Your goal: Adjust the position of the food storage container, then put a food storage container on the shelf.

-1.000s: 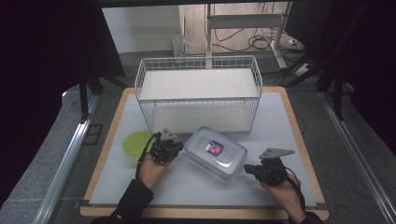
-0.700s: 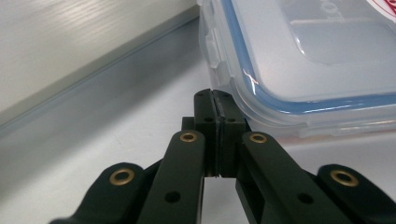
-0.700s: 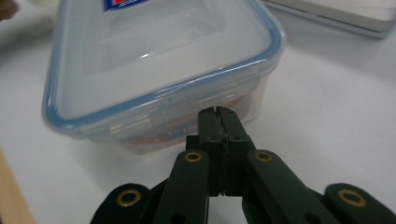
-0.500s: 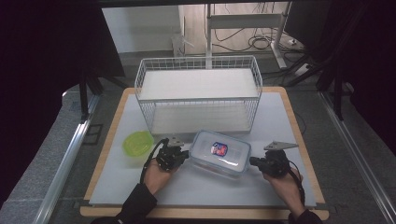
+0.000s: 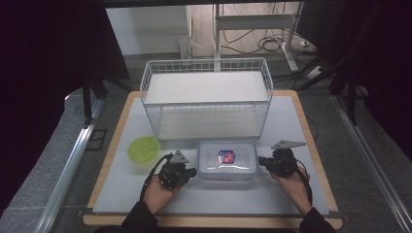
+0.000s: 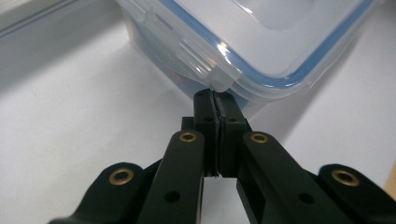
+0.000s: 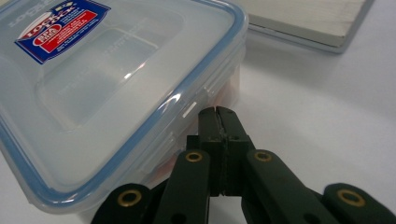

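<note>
A clear plastic box (image 5: 227, 162) with a blue-sealed lid and a red and blue label lies square to the table's front edge. My left gripper (image 5: 193, 172) is shut with nothing between its jaws. Its tips (image 6: 214, 95) touch a latch flap at the box (image 6: 261, 42) corner. My right gripper (image 5: 261, 161) is shut too and holds nothing. Its tips (image 7: 217, 112) rest against the side wall of the box (image 7: 116, 84), just under the lid's rim. The grippers stand at opposite short ends of the box.
A white wire rack (image 5: 206, 97) with a shelf stands behind the box. A yellow-green bowl (image 5: 143, 149) sits left of my left gripper. The white mat lies on a wood-edged board (image 5: 311, 141). Dark stands and cables line the far side.
The box was skewed and now sits straight. Both grippers moved in against its ends, the left one to the right and the right one to the left and farther from the person.
</note>
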Demonstrator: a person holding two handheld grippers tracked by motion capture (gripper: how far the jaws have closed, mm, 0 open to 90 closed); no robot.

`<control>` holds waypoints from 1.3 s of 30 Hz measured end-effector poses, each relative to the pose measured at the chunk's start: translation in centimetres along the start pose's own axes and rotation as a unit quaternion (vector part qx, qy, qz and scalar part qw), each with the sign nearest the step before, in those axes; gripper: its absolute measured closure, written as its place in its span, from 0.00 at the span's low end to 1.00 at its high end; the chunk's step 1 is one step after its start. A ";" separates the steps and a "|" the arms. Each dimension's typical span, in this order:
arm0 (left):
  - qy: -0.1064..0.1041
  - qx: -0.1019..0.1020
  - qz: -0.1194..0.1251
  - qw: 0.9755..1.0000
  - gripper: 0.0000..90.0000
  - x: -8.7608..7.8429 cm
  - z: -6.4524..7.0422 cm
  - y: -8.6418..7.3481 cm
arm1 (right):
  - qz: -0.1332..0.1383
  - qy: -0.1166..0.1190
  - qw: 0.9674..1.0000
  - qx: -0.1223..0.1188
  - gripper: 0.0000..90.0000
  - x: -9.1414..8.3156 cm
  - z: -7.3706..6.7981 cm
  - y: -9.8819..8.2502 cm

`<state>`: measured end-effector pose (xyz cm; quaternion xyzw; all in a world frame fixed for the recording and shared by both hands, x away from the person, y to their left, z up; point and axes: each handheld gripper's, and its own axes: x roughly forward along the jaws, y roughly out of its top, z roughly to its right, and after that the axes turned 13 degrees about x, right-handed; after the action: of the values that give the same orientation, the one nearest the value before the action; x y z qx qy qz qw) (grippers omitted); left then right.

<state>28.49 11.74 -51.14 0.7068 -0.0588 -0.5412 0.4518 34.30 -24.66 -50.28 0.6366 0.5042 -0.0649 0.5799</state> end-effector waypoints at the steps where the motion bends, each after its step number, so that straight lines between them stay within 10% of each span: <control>1: 0.000 0.000 -0.001 1.000 0.98 -0.1 0.1 -0.1 | -0.001 0.002 1.000 -0.001 1.00 0.3 -0.2 0.1; 7: 0.008 0.007 0.000 1.000 0.87 -0.8 0.0 -0.6 | -0.012 0.000 1.000 -0.008 0.99 0.2 -0.6 0.2; 13: 0.076 0.015 0.002 0.997 0.63 -2.5 -0.4 -2.1 | 0.009 -0.027 0.999 -0.026 0.68 -1.8 -0.3 -0.2; 19: 0.095 0.039 0.031 0.994 0.37 -3.3 -0.2 -3.1 | 0.018 -0.010 0.999 -0.028 0.46 -2.4 -0.2 -0.7; 25: 0.085 0.036 0.044 0.995 0.14 -3.7 0.0 -4.2 | 0.025 -0.005 0.999 -0.034 0.31 -2.7 0.1 -1.2; 39: 0.073 0.035 0.084 0.993 0.04 -3.7 -0.4 -4.2 | 0.028 -0.016 0.999 -0.042 0.18 -2.8 0.6 -1.1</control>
<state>25.59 16.49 -51.45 0.7527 -0.1035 -0.4457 0.4733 32.50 -26.93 -49.37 0.6245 0.4791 -0.0376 0.6157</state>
